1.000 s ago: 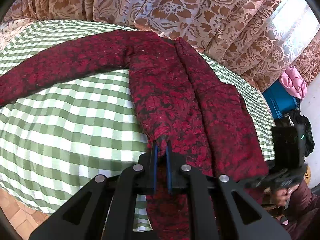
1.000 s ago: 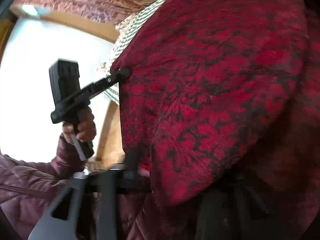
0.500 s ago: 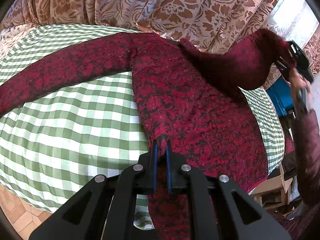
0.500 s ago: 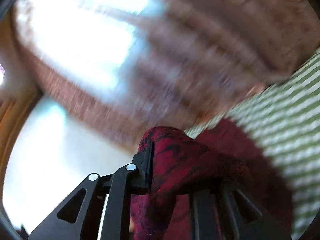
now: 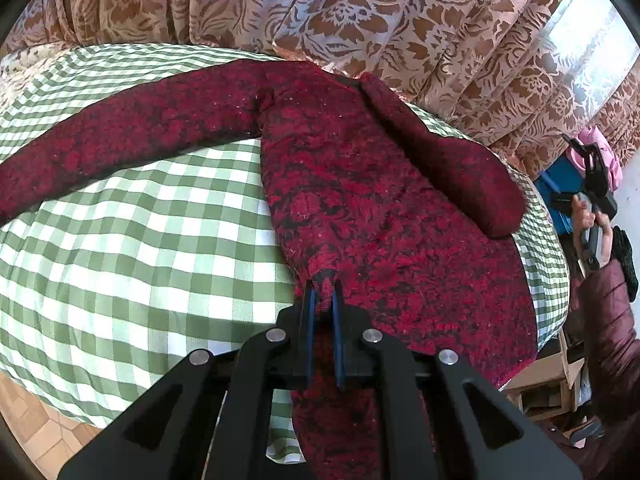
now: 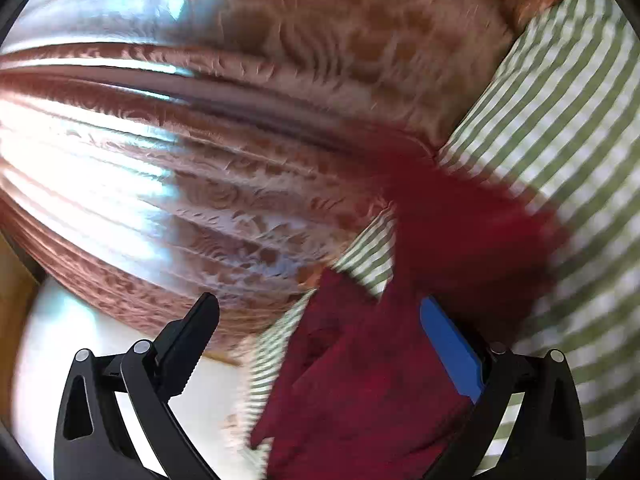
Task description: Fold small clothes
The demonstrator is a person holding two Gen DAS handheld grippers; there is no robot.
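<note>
A dark red patterned sweater (image 5: 360, 208) lies on the green checked tablecloth (image 5: 140, 240). Its left sleeve (image 5: 120, 140) stretches out to the left. Its right sleeve (image 5: 452, 160) lies diagonally on the body's right side. My left gripper (image 5: 322, 296) is shut on the sweater's near hem. My right gripper (image 6: 320, 340) is open, with the blurred red sweater (image 6: 380, 380) beneath and between its jaws. The right gripper also shows in the left wrist view (image 5: 592, 184), held off the table's right edge, away from the cloth.
Brown floral curtains (image 5: 360, 20) hang behind the table, with a bright window at the right. A blue container (image 5: 560, 188) with pink cloth (image 5: 600, 148) stands at the right. A wooden stool (image 5: 536, 392) stands below the table's right edge. Tiled floor (image 5: 36, 412) shows at lower left.
My right gripper has let go of the right sleeve, which now lies on the sweater's body, and has opened and drawn back to the right. My left gripper has kept its hold.
</note>
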